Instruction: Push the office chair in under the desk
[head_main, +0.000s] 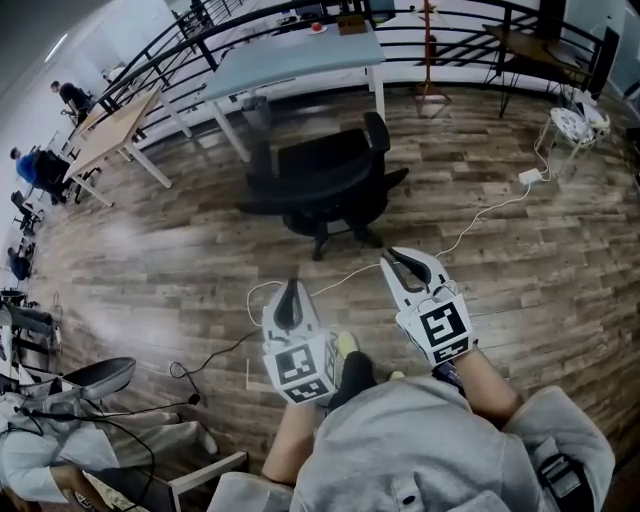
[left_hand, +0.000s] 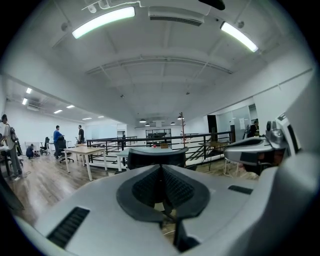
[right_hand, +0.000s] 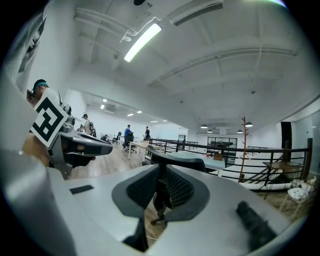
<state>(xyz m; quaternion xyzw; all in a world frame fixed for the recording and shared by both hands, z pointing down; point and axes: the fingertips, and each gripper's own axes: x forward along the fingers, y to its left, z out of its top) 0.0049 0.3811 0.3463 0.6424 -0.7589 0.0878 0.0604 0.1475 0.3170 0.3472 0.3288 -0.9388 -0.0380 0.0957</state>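
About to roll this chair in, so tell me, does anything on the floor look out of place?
A white cable trails loose across the floor from a power strip, passing on the near side of the office chair, where a foot might catch it. Nothing looks spilled or broken.

Lit brightly and evenly from long ceiling strip lights (left_hand: 103, 21) overhead. Shows only soft shadows on the wooden floor (head_main: 480, 180), plus a pale sheen at left. Smeared by motion blur around the office chair (head_main: 325, 180). Bent fisheye-style, blackened at corners in both gripper views.
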